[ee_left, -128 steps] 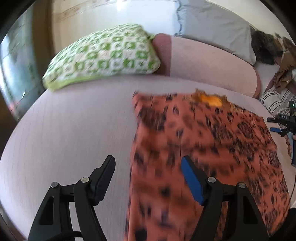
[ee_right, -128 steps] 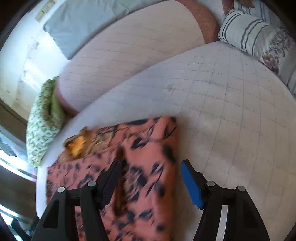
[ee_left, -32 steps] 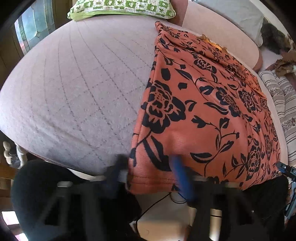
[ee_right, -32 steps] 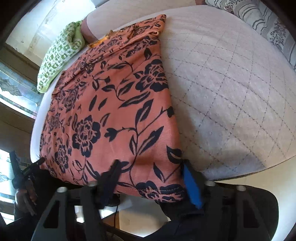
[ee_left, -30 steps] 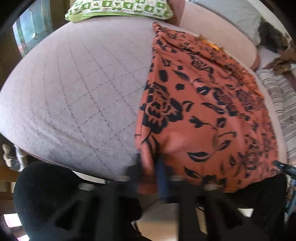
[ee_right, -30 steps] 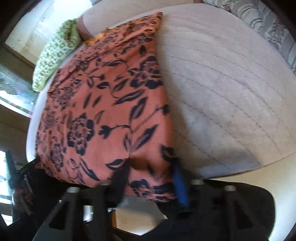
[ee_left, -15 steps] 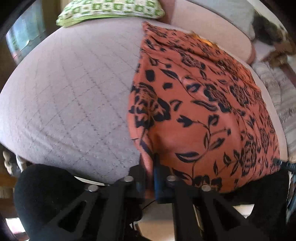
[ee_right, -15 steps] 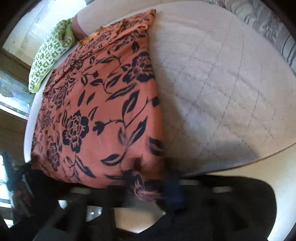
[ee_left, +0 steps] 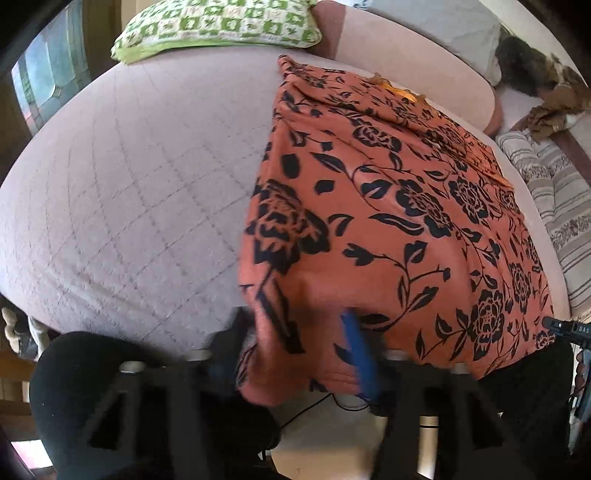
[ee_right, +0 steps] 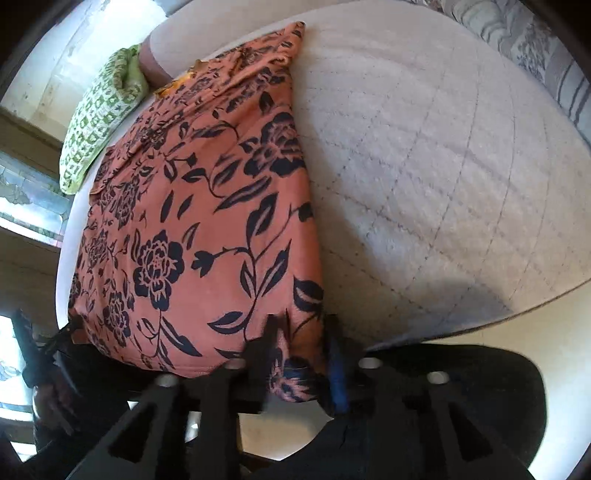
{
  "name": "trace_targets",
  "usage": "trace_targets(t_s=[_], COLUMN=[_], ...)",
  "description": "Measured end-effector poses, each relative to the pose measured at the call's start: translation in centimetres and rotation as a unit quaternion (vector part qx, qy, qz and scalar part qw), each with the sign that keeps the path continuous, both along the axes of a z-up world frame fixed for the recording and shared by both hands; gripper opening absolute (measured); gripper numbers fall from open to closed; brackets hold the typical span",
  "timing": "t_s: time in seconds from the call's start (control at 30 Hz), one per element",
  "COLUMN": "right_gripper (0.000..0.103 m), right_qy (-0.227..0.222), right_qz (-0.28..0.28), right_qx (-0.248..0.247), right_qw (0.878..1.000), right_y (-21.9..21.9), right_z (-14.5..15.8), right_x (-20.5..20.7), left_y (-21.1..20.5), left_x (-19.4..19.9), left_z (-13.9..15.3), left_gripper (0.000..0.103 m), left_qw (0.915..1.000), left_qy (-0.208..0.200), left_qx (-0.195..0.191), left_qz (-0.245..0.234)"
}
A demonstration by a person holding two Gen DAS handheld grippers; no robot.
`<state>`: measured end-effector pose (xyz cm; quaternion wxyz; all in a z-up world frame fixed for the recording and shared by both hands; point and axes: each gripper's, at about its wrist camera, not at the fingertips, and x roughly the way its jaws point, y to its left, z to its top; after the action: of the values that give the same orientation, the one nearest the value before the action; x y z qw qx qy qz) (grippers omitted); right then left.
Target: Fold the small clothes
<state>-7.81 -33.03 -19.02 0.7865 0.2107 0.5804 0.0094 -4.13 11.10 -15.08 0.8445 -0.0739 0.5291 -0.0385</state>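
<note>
An orange cloth (ee_left: 388, 221) printed with black flowers lies spread on a quilted mattress (ee_left: 122, 206), its near hem hanging over the edge at 6 o'clock. The left gripper (ee_left: 291, 343) straddles that hem corner; its jaws have just been opening, blurred, with the fabric loose between them. A green checked pillow (ee_left: 218, 26) lies at 11 o'clock, a striped cushion (ee_left: 557, 192) at 3 o'clock.

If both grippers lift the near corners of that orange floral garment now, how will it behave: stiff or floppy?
Probably floppy: the orange floral garment drapes limply over the bed's near edge. Likely light and thin, since it lies flat and follows the mattress. Lifted by two corners, the middle would probably sag, so hold the corners well apart.
</note>
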Motion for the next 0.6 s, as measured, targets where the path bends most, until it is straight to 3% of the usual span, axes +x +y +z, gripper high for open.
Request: trace_targets(t_s=[0.03, 0.07, 0.1, 0.13, 0.17, 0.3, 0.47, 0.6], right_gripper=[0.056, 0.057, 0.055, 0.032, 0.009, 0.008, 0.008, 0.008], right_qy=[0.006, 0.006, 0.002, 0.0, 0.0, -0.015, -0.082, -0.092], right_qz=[-0.004, -0.006, -0.006, -0.003, -0.005, -0.001, -0.003, 0.0], right_qx=[0.007, 0.013, 0.009, 0.02, 0.035, 0.089, 0.165, 0.201], right_qw=[1.0, 1.0, 1.0, 1.0, 0.999, 0.996, 0.983, 0.975], right_y=[0.0, 0.1, 0.3, 0.3, 0.1, -0.9, -2.1, -2.7], right_z=[-0.5, -0.7, -0.6, -0.5, -0.5, 0.3, 4.3, 4.7], right_x=[0.0, 0.0, 0.0, 0.0, -0.1, -0.9, -1.0, 0.4], left_y=[-0.2, -0.4, -0.5, -0.6, -0.7, 0.3, 0.7, 1.3], left_x=[0.1, 0.3, 0.4, 0.5, 0.8, 0.5, 0.2, 1.6], left_z=[-0.1, -0.4, -0.4, -0.4, -0.3, 1.3, 4.4, 4.8], left_gripper=[0.063, 0.059, 0.03, 0.012, 0.006, 0.005, 0.006, 0.006], left_qw=[1.0, 0.9999, 0.9999, 0.9998, 0.9996, 0.9995, 0.9978, 0.9968], left_qy=[0.003, 0.011, 0.013, 0.015, 0.019, 0.007, -0.026, -0.01], left_qx=[0.001, 0.001, 0.004, 0.009, -0.001, -0.03, -0.06, -0.08], left_qz=[-0.004, -0.01, -0.01, -0.012, -0.019, -0.004, -0.005, -0.004])
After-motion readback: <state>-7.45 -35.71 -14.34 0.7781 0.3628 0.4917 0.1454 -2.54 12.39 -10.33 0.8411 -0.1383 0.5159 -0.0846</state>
